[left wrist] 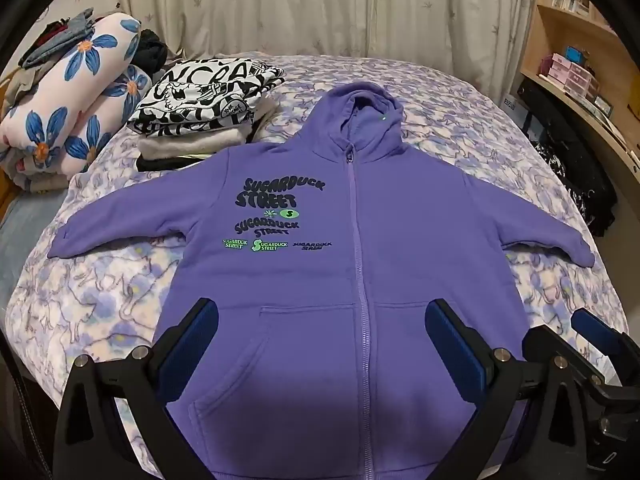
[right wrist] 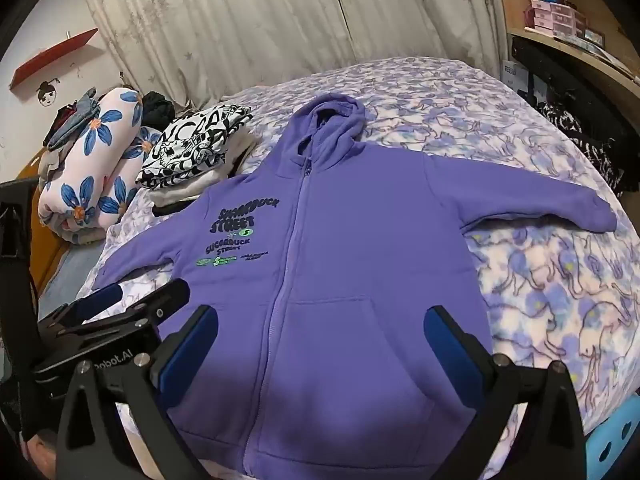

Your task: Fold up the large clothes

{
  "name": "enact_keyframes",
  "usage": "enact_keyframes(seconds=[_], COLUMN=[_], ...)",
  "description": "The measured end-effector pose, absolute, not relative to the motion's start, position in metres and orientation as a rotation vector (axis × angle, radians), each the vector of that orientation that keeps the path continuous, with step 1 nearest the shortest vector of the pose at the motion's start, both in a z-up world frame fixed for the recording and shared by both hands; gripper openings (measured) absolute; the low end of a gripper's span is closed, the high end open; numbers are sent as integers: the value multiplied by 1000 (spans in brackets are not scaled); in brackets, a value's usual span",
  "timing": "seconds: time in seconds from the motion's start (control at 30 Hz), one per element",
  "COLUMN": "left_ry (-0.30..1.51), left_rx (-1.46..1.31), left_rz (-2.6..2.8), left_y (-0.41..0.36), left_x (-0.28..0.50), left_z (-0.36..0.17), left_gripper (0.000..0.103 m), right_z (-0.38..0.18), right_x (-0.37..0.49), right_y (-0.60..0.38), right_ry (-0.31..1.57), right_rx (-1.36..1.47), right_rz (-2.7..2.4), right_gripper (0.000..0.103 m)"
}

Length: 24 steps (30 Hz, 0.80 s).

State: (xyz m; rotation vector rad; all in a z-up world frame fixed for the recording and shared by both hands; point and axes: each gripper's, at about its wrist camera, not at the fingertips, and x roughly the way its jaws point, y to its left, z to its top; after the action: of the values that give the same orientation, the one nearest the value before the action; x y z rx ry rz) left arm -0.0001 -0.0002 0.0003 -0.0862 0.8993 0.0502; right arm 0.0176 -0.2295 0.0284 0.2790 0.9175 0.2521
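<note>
Purple zip hoodie (left wrist: 352,264) laid face up and zipped on the patterned bedspread (left wrist: 100,292), hood at 12 o'clock, hem at 6 o'clock, sleeves spread toward 9 and 3 o'clock. Flat and symmetric like this, it gives you a clear centre line along the zipper (left wrist: 358,264) for the first fold, which has not yet begun.

Your left gripper (left wrist: 320,316) hangs tilted downward over the pocket area near the hem, jaws at full spread and holding nothing. Your right gripper (right wrist: 320,316) sits just beside it in the same state — wide open and empty, with the fabric below the pads rather than between them.

At 10 o'clock a stack of folded clothes (left wrist: 208,108), topped by a black-and-white printed piece, lies close to the hoodie's shoulder. This is probably the likeliest obstruction when you swing that sleeve (left wrist: 132,216) inward. Beyond it rests a rolled floral quilt (left wrist: 72,92). At 2 o'clock a wooden shelf unit (left wrist: 576,52) stands clear of the bed; curtains (left wrist: 320,4) hang behind.
</note>
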Motion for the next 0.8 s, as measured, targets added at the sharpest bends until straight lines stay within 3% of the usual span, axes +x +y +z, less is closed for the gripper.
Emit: enact_keyframes(seconds=[0.8], left_ry=[812], left_rx=[-103], left_rz=[53], left_y=[11], left_x=[2], left_z=[11], left_gripper=[102], right_z=[34], right_x=[36], right_y=[-218], right_ry=[890], right_rx=[299], right_rz=[266], right_gripper=[103])
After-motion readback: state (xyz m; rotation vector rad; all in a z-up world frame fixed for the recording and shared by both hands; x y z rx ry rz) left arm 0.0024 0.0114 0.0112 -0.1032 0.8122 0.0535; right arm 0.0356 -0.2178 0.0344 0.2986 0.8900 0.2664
